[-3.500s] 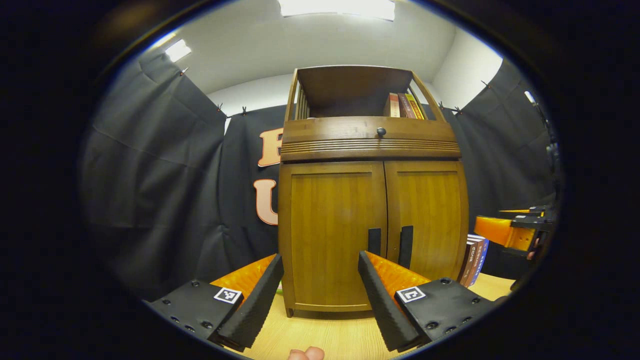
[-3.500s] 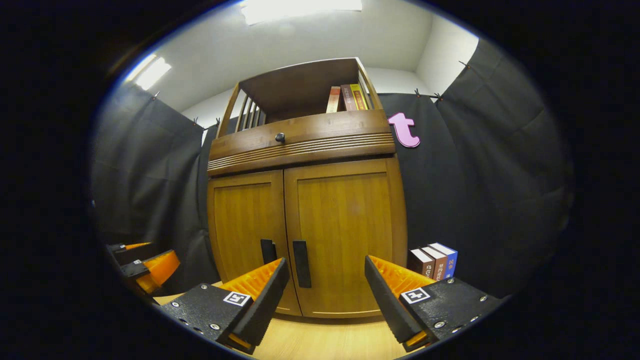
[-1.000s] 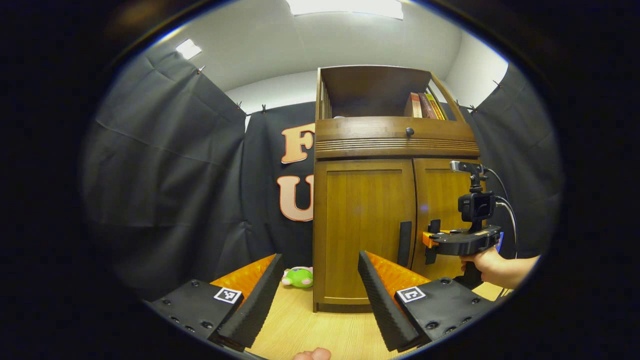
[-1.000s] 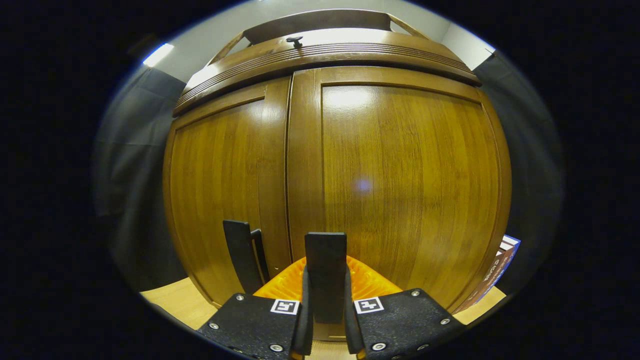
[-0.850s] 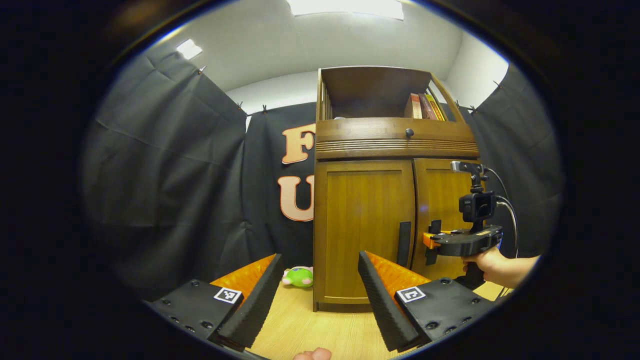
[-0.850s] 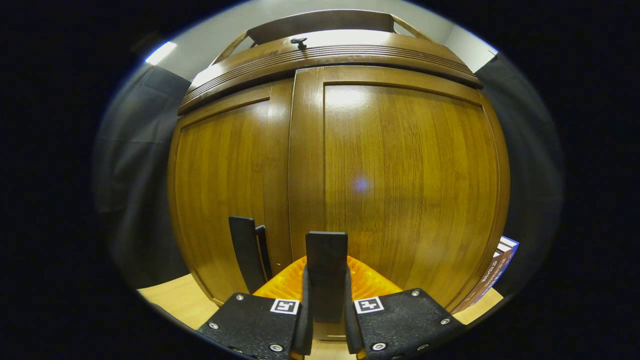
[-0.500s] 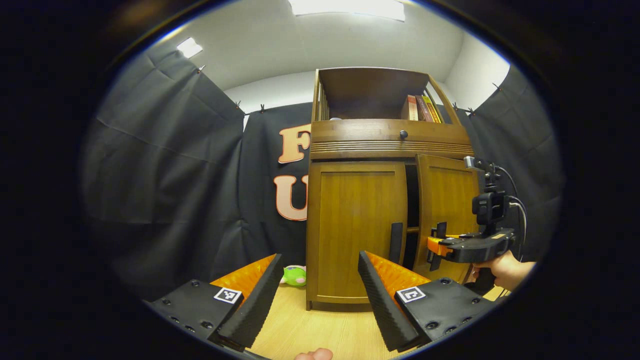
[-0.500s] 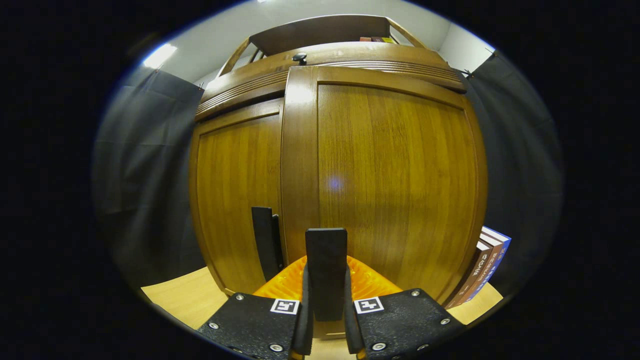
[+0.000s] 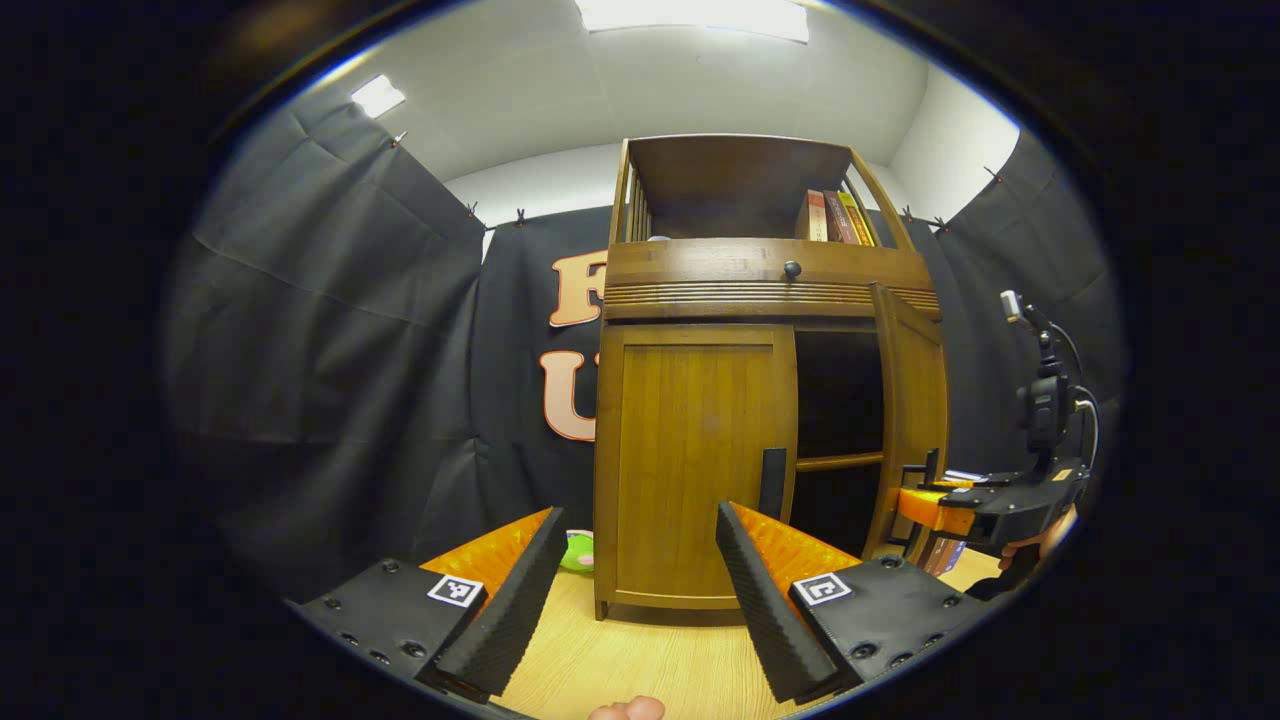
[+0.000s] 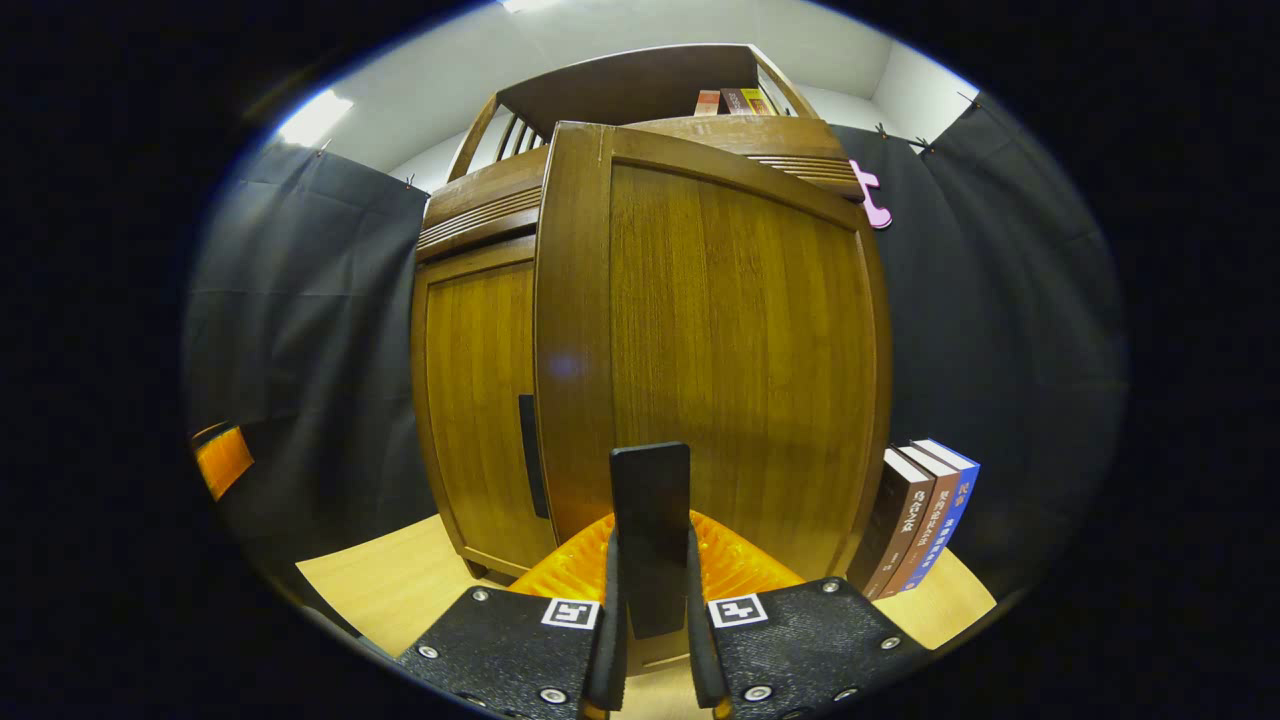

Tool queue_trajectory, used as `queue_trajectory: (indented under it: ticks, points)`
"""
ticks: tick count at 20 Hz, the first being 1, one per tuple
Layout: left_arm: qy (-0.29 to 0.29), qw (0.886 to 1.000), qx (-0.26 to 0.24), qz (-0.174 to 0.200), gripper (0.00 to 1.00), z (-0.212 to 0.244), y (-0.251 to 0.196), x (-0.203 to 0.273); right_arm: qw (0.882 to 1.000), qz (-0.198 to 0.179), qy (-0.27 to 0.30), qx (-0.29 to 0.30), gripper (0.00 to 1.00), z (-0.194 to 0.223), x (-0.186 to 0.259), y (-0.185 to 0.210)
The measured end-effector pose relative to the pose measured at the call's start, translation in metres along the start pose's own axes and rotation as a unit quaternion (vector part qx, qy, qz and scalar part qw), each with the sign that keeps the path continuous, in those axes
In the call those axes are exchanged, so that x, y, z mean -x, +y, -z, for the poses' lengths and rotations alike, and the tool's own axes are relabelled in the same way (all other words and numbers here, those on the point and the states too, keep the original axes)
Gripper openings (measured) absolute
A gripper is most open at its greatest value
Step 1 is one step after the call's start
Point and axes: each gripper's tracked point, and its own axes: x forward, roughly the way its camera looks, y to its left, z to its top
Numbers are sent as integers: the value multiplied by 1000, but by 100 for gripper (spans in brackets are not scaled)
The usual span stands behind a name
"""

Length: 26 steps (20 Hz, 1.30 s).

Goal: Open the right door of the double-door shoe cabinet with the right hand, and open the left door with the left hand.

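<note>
In the left gripper view, the left gripper (image 9: 633,590) has its fingers spread wide and holding nothing above the wooden desk (image 9: 640,660). Straight beyond them stands the shoe cabinet (image 9: 765,290), its left door (image 9: 695,460) shut, with that door's dark handle (image 9: 772,483) just above the right finger. To the right of the fingers the right door (image 9: 912,420) stands swung outward, exposing a dark interior with a shelf (image 9: 838,462). The right gripper (image 9: 925,497), held by a hand (image 9: 1040,540), sits at that door's edge. A green plush toy (image 9: 575,550) peeks out beside the cabinet's left foot.

The right gripper view shows the grip up close: the right gripper (image 10: 650,600) has its fingers pressed on the right door's handle (image 10: 650,530). Upright books (image 10: 925,510) stand right of the fingers.

Half a second ago the right door was only cracked open; now it is swung much wider.
</note>
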Motion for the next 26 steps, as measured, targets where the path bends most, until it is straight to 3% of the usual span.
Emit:
queue_trajectory:
  ticks: [12, 13, 14, 15, 17, 18, 19, 21, 22, 23, 26]
  points:
    - [2, 1000, -10, 8, 97, 9, -31, -1, 1000, 14, 12, 3, 24, 5, 49, -42]
    - [2, 1000, -10, 10, 95, 9, -35, -1, 1000, 17, 12, 1, 33, 5, 53, -46]
    - [2, 1000, -11, 13, 97, 9, -38, -2, 1000, 21, 12, -3, 14, 6, 56, -50]
    - [2, 1000, -13, 15, 97, 10, -41, -2, 1000, 26, 14, -6, 22, 7, 59, -55]
    - [2, 1000, -17, 19, 97, 10, -46, -3, 999, 35, 13, -9, 21, 7, 65, -63]
    - [1, 1000, -20, 21, 97, 10, -49, -4, 999, 39, 14, -8, 30, 7, 67, -67]
    - [0, 999, -23, 23, 95, 9, -51, -4, 999, 43, 14, -8, 19, 7, 70, -72]
    - [-1, 999, -23, 26, 97, 9, -55, -4, 998, 56, 13, -8, 19, 8, 76, -83]
    - [-1, 999, -22, 27, 97, 10, -56, -5, 998, 62, 11, -13, 7, 7, 79, -88]
    - [1, 999, -21, 30, 97, 12, -59, -4, 997, 69, 10, -17, 17, 7, 81, -92]
    - [3, 999, -25, 40, 97, 15, -68, -3, 995, 102, 8, -1, 15, 7, 88, -108]
